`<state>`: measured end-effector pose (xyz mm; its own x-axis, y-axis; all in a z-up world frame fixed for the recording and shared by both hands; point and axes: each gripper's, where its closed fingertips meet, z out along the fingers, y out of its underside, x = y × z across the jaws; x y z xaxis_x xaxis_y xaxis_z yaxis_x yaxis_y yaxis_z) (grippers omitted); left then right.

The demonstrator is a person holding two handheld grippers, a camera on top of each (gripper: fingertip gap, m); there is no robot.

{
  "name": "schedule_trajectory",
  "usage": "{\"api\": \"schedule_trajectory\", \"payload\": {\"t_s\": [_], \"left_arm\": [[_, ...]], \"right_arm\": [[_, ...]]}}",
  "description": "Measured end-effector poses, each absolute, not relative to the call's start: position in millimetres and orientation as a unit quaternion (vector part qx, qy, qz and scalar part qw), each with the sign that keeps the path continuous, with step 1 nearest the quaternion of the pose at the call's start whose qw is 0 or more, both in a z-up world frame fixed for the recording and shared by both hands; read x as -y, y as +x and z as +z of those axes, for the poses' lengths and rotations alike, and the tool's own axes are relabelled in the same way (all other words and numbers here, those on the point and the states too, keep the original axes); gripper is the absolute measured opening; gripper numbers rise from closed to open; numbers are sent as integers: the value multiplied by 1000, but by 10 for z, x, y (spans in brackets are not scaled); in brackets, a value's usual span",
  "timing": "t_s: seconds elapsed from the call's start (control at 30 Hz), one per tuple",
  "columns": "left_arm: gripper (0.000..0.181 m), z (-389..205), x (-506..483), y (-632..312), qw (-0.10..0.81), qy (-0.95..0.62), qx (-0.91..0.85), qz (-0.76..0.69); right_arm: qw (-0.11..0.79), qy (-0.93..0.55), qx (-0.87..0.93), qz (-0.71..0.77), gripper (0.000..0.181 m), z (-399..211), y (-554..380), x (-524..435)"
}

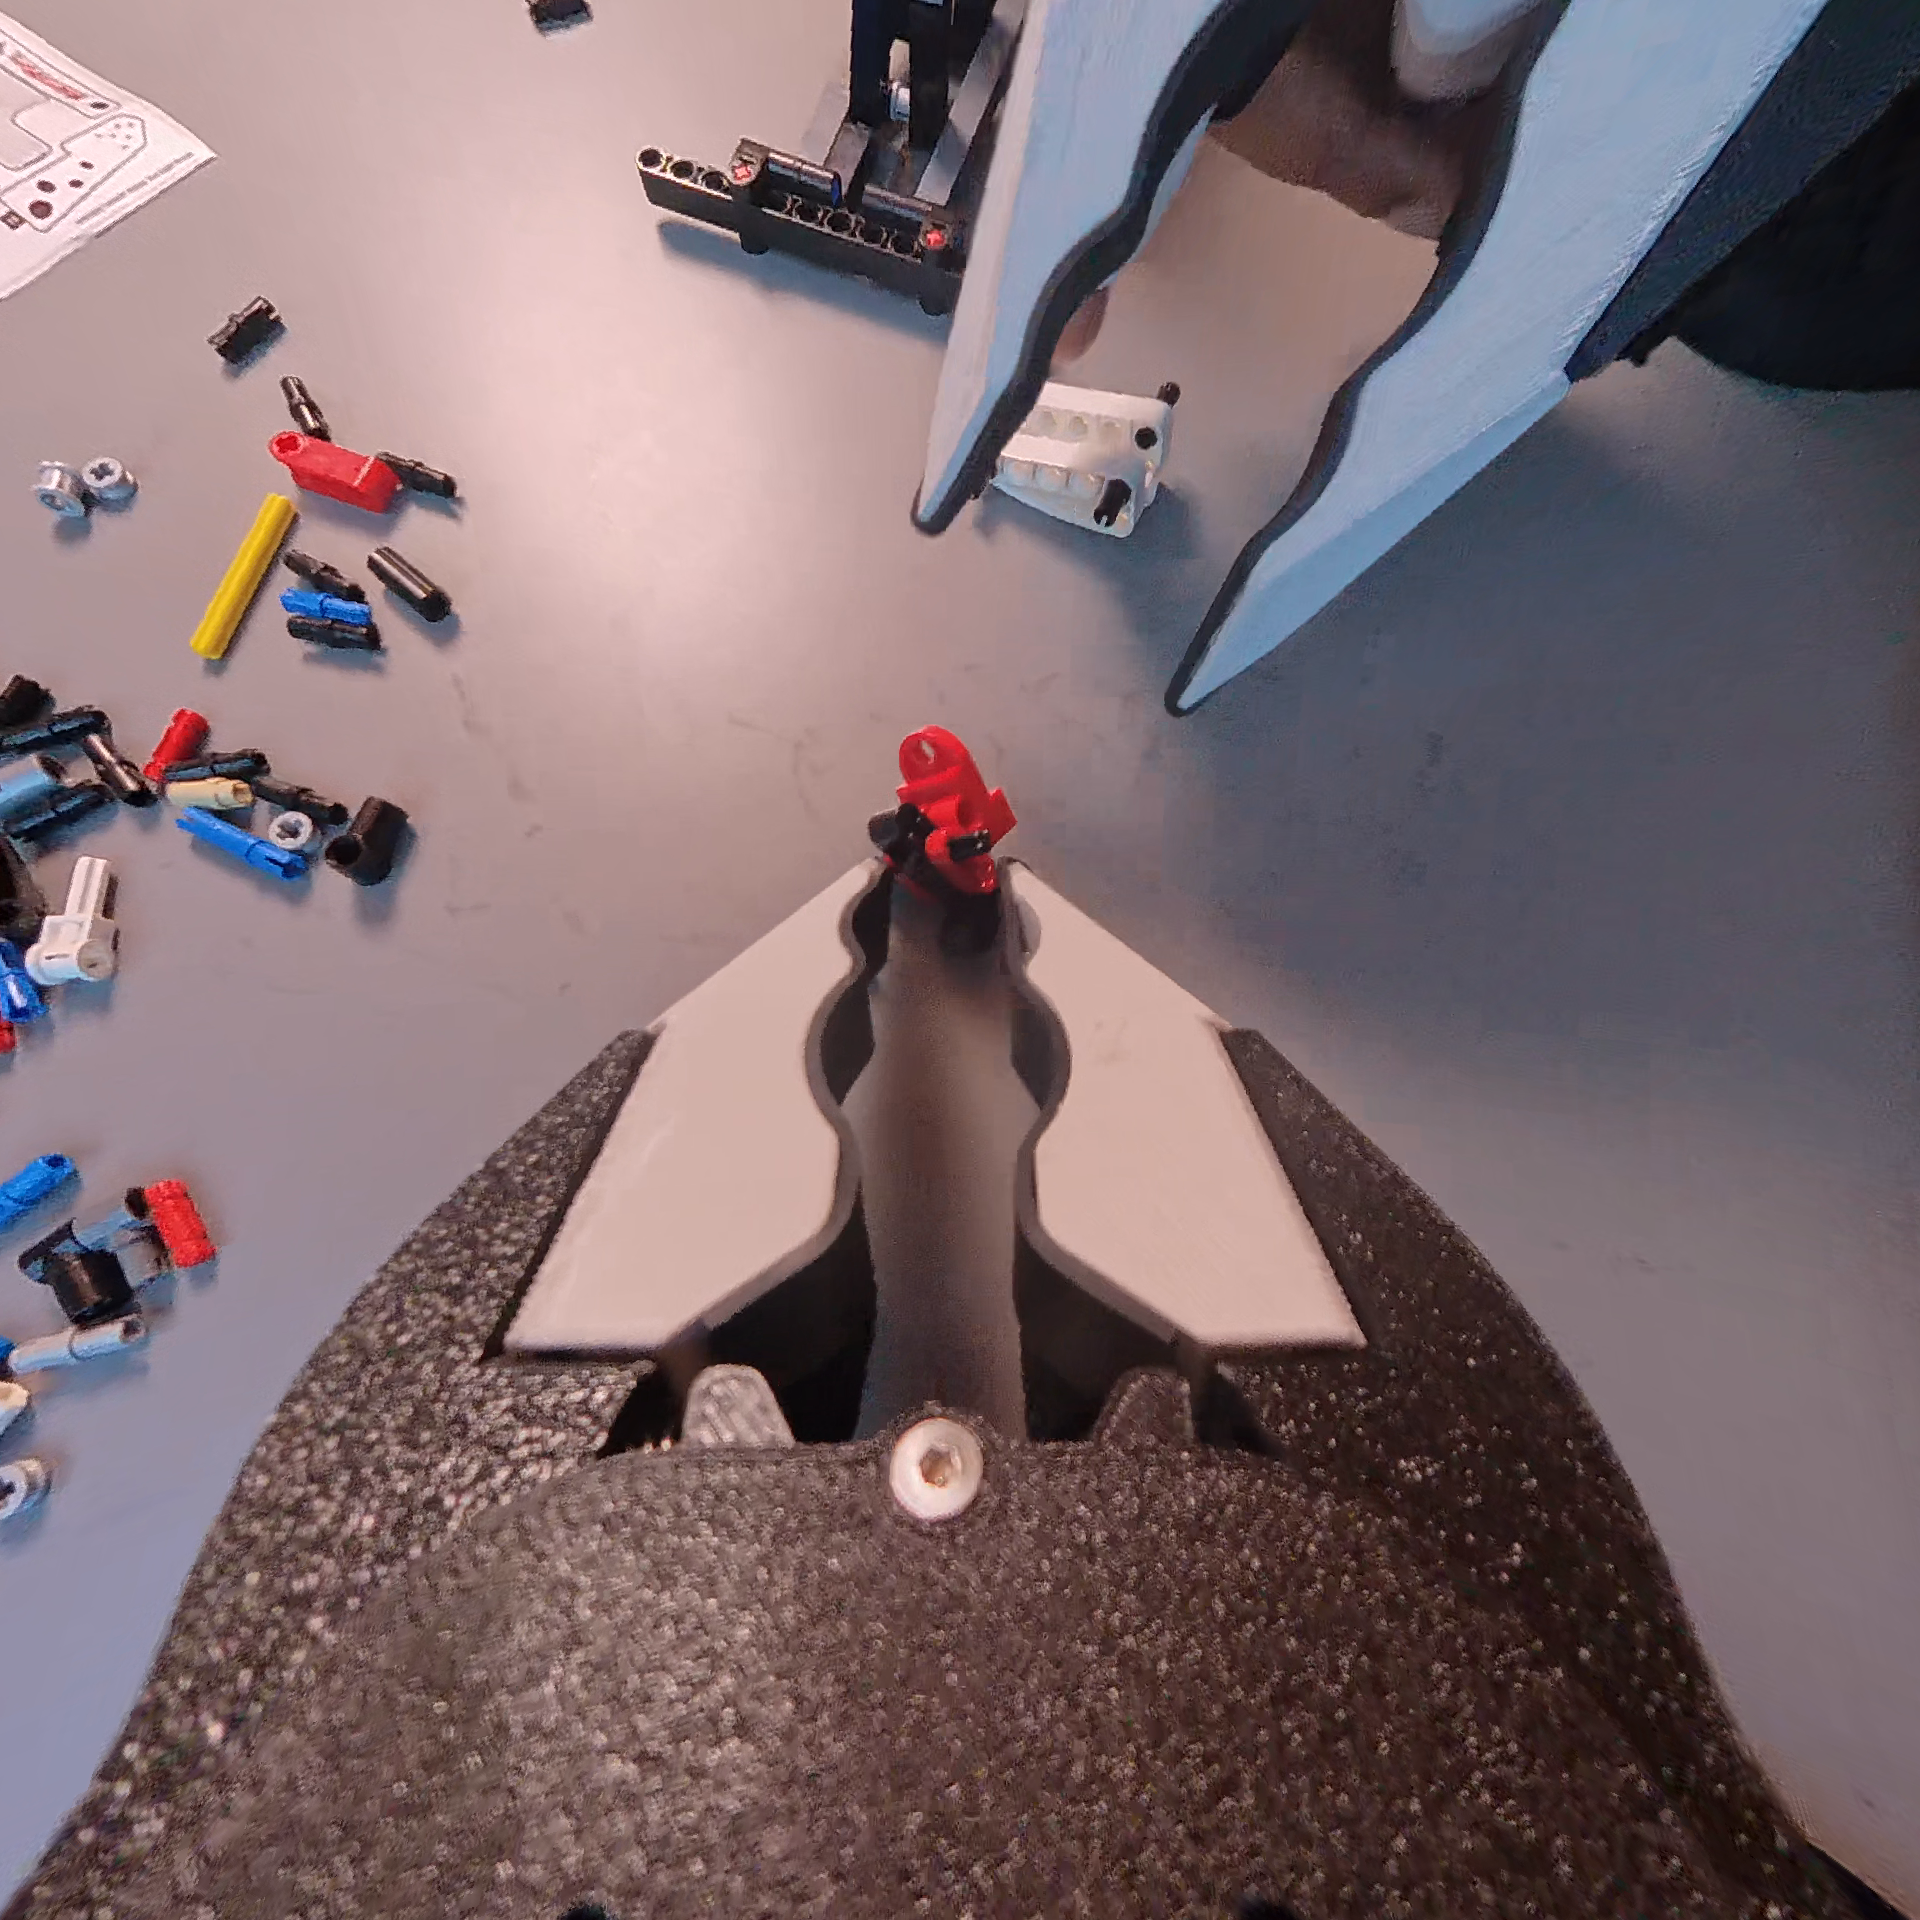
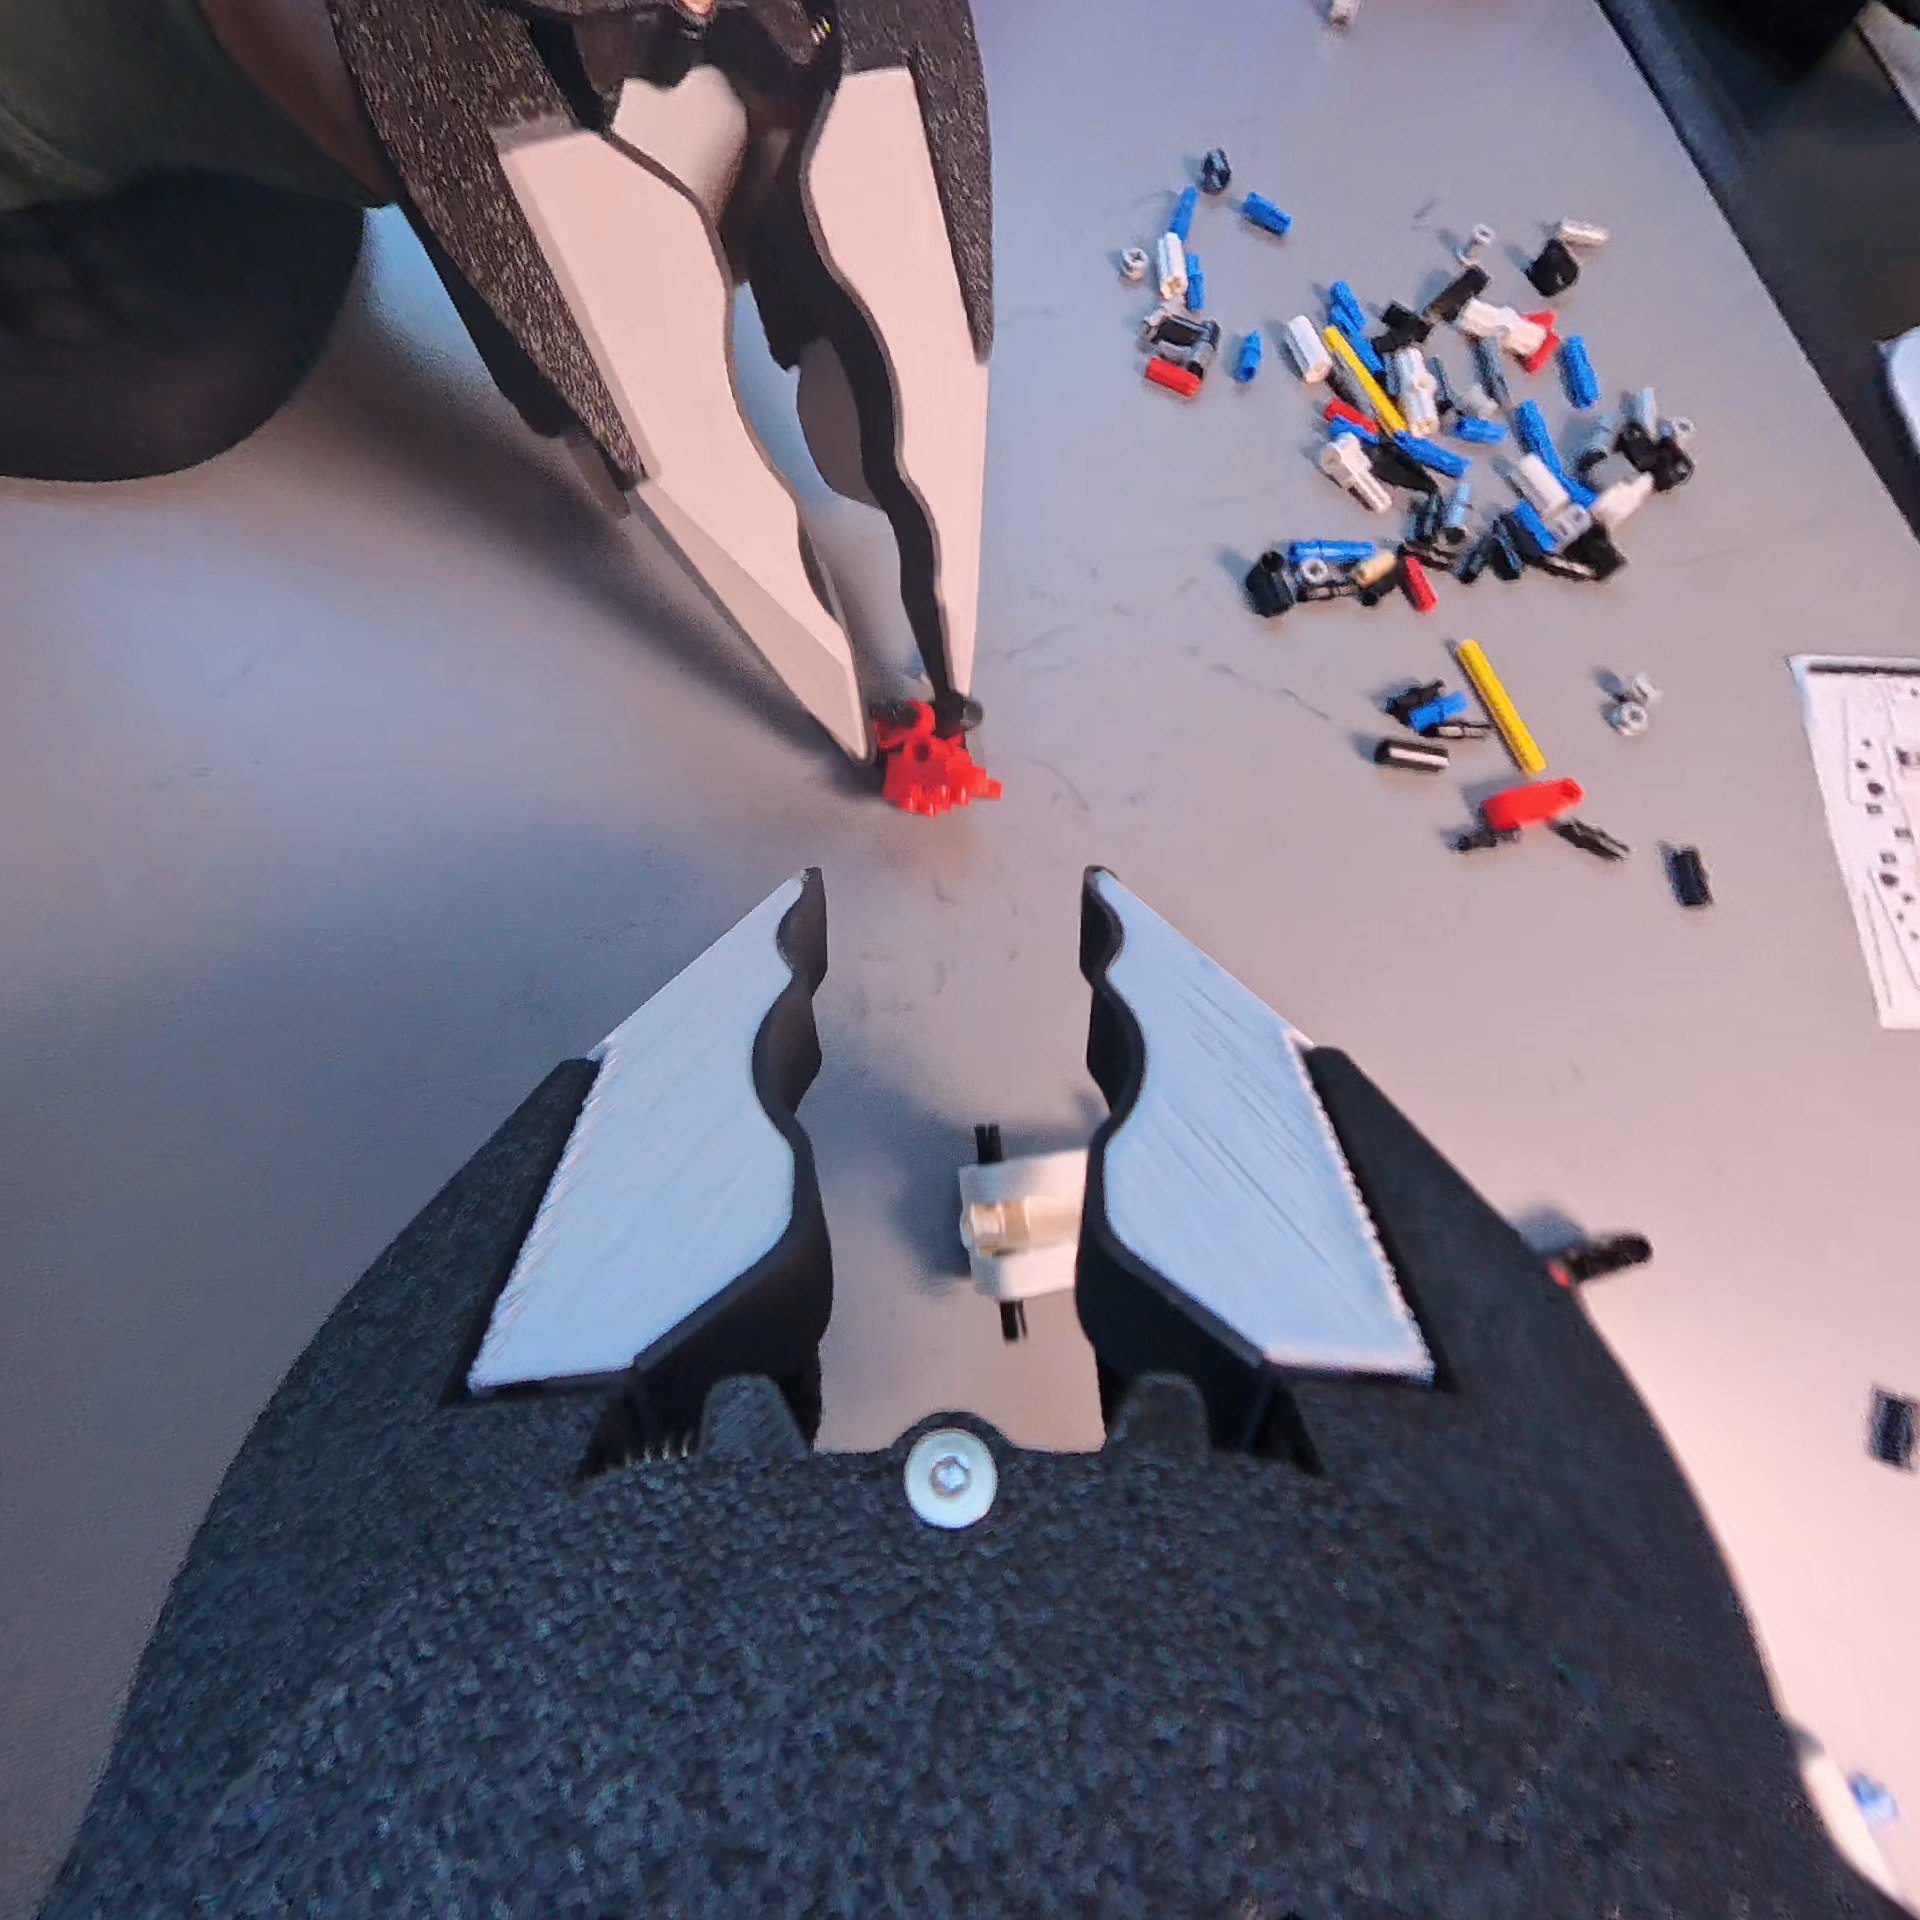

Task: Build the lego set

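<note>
Your left gripper (image 1: 940, 883) is clamped at its very tips on the red connector piece (image 1: 951, 810), which rests on or just above the counter (image 1: 623, 935); contact is hard to tell. That piece is probably light, stiff plastic with black pins (image 1: 966, 847) sticking out, so it could pivot or pop free under a tip pinch; hold its flat body, not the pins. The gripper slopes down towards the counter.

Your right gripper (image 2: 951, 883) hangs with its jaws spread and nothing between them, tips towards the red piece. Beneath it lies the white beam block (image 2: 1023, 1221), beside its right finger (image 2: 1247, 1143). Loose parts (image 2: 1455, 416) lie well apart, the black frame (image 1: 821, 208) farther off.
</note>
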<state>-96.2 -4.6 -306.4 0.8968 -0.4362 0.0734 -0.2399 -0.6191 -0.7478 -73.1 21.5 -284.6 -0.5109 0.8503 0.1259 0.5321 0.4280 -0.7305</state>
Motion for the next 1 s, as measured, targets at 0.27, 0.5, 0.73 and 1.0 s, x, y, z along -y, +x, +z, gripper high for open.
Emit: {"api": "schedule_trajectory", "payload": {"t_s": [0.27,0.5,0.73,1.0], "left_arm": [[7,-2938,132,-812,408,-871,-204,-181],[6,-2953,149,-765,400,-870,-199,-207],[24,-2856,116,-836,427,-863,-189,-195],[27,-2564,47,-865,499,-827,-183,-182]], "right_arm": [[268,-311,857,310,29,-2931,-791,51],[254,-309,854,332,8,-2928,-679,54],[65,-495,713,493,7,-2712,-668,-9],[-93,-536,513,664,7,-2237,-691,-124]]}}
